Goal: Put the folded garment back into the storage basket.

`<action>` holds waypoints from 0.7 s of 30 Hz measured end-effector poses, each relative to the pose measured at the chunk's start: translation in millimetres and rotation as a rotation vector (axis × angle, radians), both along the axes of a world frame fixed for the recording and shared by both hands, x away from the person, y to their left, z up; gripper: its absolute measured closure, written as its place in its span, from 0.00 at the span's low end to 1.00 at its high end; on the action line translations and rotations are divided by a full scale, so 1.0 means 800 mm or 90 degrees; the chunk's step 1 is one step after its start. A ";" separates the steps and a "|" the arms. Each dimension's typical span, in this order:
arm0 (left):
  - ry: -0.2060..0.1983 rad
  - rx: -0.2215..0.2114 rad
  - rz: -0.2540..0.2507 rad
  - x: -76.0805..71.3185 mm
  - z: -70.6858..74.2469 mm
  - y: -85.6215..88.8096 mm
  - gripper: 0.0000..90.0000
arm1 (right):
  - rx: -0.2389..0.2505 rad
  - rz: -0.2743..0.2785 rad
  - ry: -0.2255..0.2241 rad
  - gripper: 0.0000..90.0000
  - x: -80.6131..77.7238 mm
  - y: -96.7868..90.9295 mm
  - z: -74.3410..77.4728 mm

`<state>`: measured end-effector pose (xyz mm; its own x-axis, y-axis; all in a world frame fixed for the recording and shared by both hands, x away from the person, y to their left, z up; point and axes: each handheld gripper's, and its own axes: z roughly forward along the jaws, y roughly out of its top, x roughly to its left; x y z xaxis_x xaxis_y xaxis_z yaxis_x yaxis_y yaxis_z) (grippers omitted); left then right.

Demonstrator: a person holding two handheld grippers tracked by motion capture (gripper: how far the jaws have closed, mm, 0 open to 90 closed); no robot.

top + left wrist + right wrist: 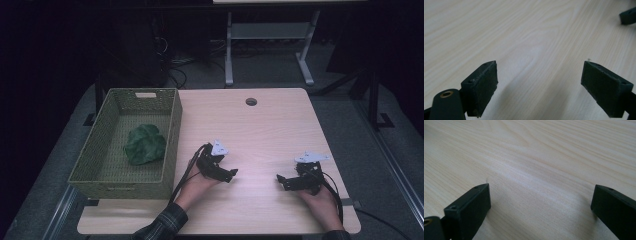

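Both hands are seen low at 6 o'clock in the high view, each w/ a gripper resting on the table point(260, 125). Left gripper point(231, 174) and right gripper point(281, 181) face each other, jaws spread wide, nothing held; bare wood is seen betw. the pads point(482, 85). A green crumpled cloth point(145, 144) lies inside the woven basket point(172, 135), at 10 o'clock from the left gripper, well apart. Risk: if the cloth is reached for, the basket wall could be clipped and the basket shoved, as it sits betw. gripper and cloth.
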<state>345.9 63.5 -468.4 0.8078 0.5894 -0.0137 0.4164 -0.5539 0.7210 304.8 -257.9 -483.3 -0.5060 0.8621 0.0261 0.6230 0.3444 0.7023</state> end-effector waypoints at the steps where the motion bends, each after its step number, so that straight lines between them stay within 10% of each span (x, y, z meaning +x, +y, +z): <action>1: 0.000 0.002 0.001 0.000 -0.004 0.000 0.14 | 0.000 0.000 0.000 0.03 0.000 0.000 0.000; 21: -0.008 0.009 0.001 -0.003 -0.013 -0.001 0.14 | 0.002 -0.002 0.000 0.03 0.000 0.000 0.000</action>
<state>343.5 62.4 -479.1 0.8069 0.5906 0.0041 0.4085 -0.5632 0.7183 304.7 -257.5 -483.5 -0.5038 0.8634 0.0288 0.6238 0.3405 0.7036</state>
